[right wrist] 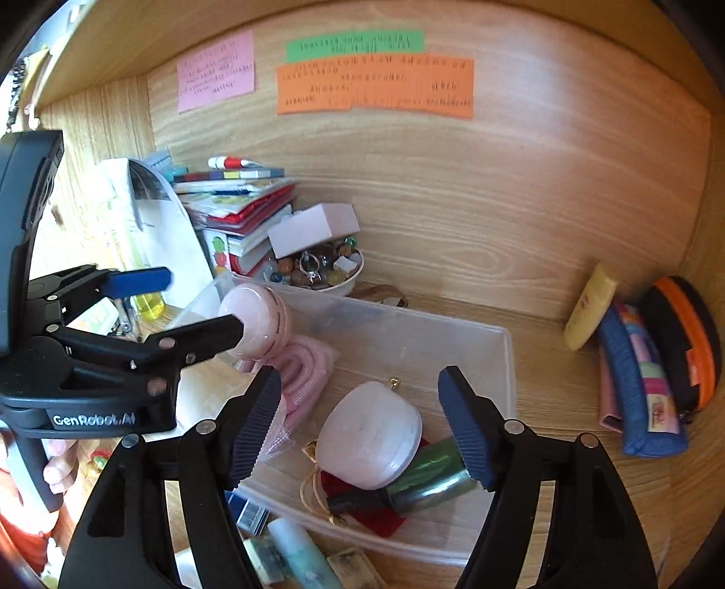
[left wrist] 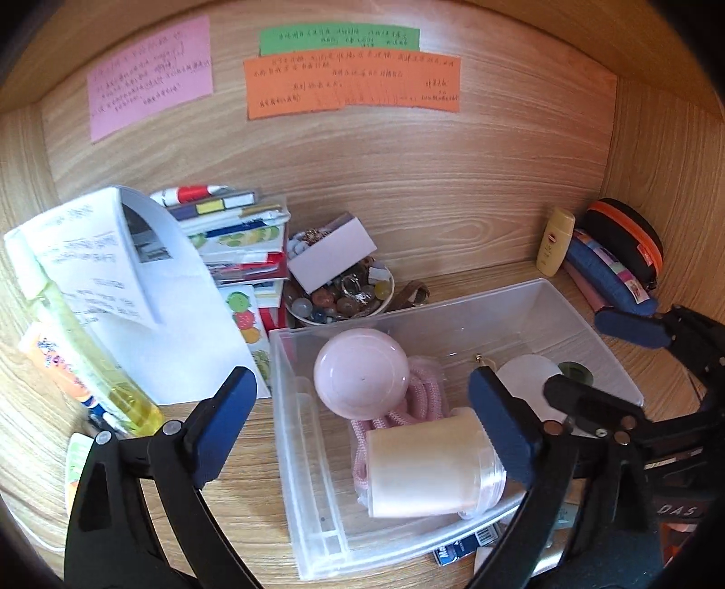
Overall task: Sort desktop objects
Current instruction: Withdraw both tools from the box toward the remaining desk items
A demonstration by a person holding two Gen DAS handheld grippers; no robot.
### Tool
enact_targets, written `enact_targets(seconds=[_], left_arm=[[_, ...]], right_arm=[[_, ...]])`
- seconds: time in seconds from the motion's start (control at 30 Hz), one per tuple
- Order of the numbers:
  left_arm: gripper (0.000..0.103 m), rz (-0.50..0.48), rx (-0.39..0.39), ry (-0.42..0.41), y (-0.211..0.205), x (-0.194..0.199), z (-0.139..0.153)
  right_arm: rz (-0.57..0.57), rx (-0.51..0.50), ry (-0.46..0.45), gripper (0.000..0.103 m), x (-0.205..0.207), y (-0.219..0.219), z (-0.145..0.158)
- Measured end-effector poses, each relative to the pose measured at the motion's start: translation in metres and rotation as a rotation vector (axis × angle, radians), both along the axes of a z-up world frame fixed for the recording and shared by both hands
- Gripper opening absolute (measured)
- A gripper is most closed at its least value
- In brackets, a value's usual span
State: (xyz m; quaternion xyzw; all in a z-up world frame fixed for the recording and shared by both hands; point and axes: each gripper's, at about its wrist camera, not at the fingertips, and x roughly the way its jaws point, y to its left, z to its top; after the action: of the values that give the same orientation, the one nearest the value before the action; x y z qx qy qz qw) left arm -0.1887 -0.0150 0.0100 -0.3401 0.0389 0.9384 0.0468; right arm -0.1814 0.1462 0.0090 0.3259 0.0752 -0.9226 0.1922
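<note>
Inside the clear plastic bin (right wrist: 494, 362) lie a pale pink round jar (left wrist: 361, 372), a pink braided cord (left wrist: 423, 398), a frosted white cup (left wrist: 423, 469), a metallic green bottle (right wrist: 430, 487) with a black cap, and a red pouch (right wrist: 362, 512). Behind the bin, a white bowl (left wrist: 385, 301) holds multicoloured beads. To the bin's right stand a yellow bottle (right wrist: 589, 308), a blue patchwork-striped pouch (right wrist: 643, 394) and a black case (right wrist: 684, 335) with an orange zip. On the wood-grain back wall above the bin hang pink (left wrist: 152, 77), green (left wrist: 340, 38) and orange (left wrist: 353, 86) notes.

Back wall: pink note (left wrist: 152, 74), green note (left wrist: 339, 40), orange note (left wrist: 352, 85) stuck on wood panel (handwriting illegible).
Green note: just above orange, overlapping its top edge.
</note>
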Motion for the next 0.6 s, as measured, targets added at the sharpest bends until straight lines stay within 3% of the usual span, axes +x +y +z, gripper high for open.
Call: enact_targets(seconds=[0.1,0.4,0.6], left_arm=[[0.096,0.001,-0.010,0.006,-0.002,0.012,0.003],[0.099,-0.005,-0.001,0.006,-0.009,0.046,0.008],[0.099,-0.009,0.052,-0.018,-0.015,0.069,0.003]], right_arm=[[-0.004,-0.015,0.020,0.083,0.011,0.006,0.007],[-0.022,0.001,0.060,0.083,0.050,0.020,0.016],[-0.029,-0.010,0.052,0.085,0.071,0.033,0.012]])
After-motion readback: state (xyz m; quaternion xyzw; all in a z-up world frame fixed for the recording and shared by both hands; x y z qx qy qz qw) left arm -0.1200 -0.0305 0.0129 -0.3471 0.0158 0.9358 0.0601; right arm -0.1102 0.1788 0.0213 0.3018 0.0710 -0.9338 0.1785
